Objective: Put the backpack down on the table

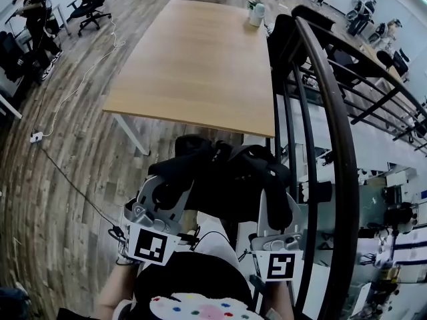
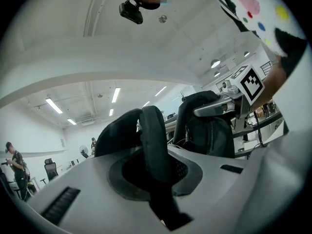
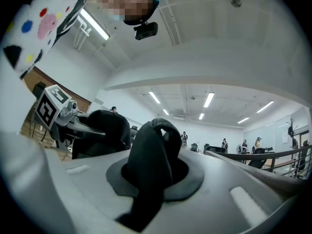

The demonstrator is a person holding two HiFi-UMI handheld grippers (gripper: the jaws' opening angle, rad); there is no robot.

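The backpack [image 1: 223, 179], a black, soft fabric bag with thick padded parts, hung in the air close in front of the person, just short of the near edge of the surface [image 1: 200, 65] and not resting on it. No view showed whether it was zipped or what it held. The left gripper [image 1: 163, 195] had its jaws drawn narrow and clamped on the left strap [image 2: 153, 130], a rounded, cushioned black band that rose as a loop between them. The right gripper [image 1: 273, 212] held the right strap [image 3: 156, 145] the same way, with the folded band pinched between near-closed jaws. Each gripper's pale grey body carried a cube with square black-and-white markers. The surface was a long rectangle of smooth, light wood with straight edges. Nearly all of it lay bare, so there was broad room ahead of the bag. Only a small white container [image 1: 257, 13] with something green at its top stood near the far right corner, and its contents could not be made out. Along the right side a dark curved railing [image 1: 333, 112] of smooth bars ran close beside the right gripper and the surface's right edge. To the left was grey-brown plank floor [image 1: 60, 179], crossed by a thin pale cable [image 1: 73, 92]. A black office chair [image 1: 90, 2] stood well beyond the far left corner.
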